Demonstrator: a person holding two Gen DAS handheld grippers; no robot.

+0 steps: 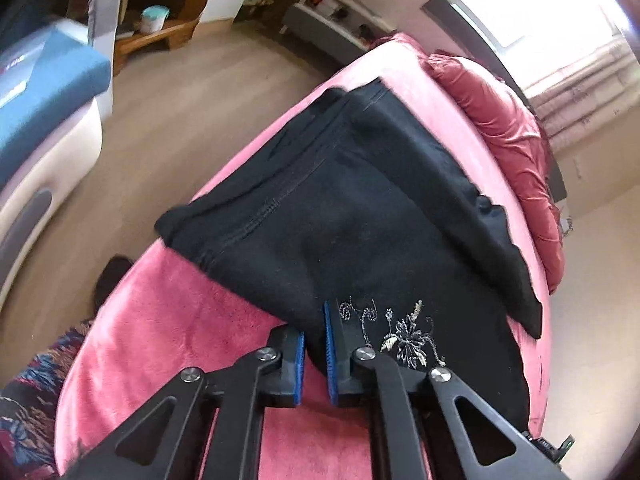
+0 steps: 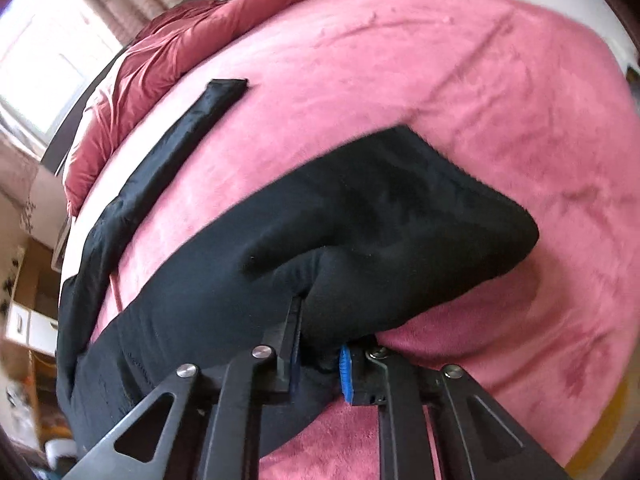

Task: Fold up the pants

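black pants (image 1: 352, 216) overhang pink bed's (image 1: 160, 320) edge; open floor (image 1: 180, 128) beside.

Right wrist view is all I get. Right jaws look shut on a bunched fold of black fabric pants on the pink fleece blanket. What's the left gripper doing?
Observer: The left gripper is pinching an edge of the same black fabric pants, near the bottom of its view.
Operator: Any marking on the pants there? Mine shows plain black.
Observer: Yes, pale floral embroidery sits just right of the left gripper's pads.
Operator: What's beyond the bed on that side?
Observer: Bare tan floor, with a low wooden shelf at the far wall.
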